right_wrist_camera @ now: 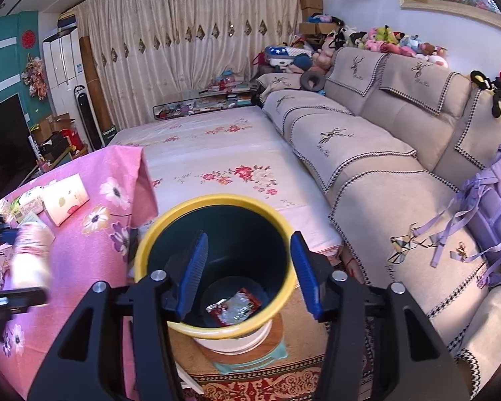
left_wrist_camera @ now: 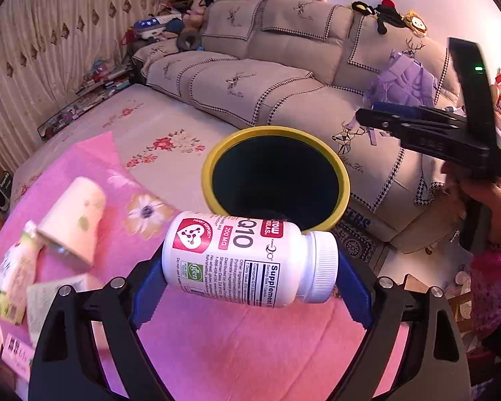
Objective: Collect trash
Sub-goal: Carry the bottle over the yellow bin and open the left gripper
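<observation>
Left wrist view: The left claw [left_wrist_camera: 250, 267] is clamped on a white supplement bottle [left_wrist_camera: 247, 260]. The bottle lies crosswise between the blue pads [left_wrist_camera: 150, 287], base against the left pad and ribbed cap against the right. It hangs above the pink floral cloth of the bench [left_wrist_camera: 217, 351], near the yellow-rimmed bin [left_wrist_camera: 342, 180], which stands just beyond it. A paper cup [left_wrist_camera: 73, 220] and other wrappers [left_wrist_camera: 13, 280] lie on the cloth at left. The right claw [left_wrist_camera: 377, 120] appears at the upper right, seen side-on, held by a hand [left_wrist_camera: 484, 197]; its jaw gap cannot be read here.

Right wrist view: The right claw [right_wrist_camera: 248, 260] stands released, jaws parted with nothing between them, above the bin [right_wrist_camera: 143, 254]. This view alone shows the bin's interior: a crumpled red-and-silver wrapper [right_wrist_camera: 235, 307] lies on the bottom. The bottle [right_wrist_camera: 30, 254] is a blur at the left edge.
</observation>
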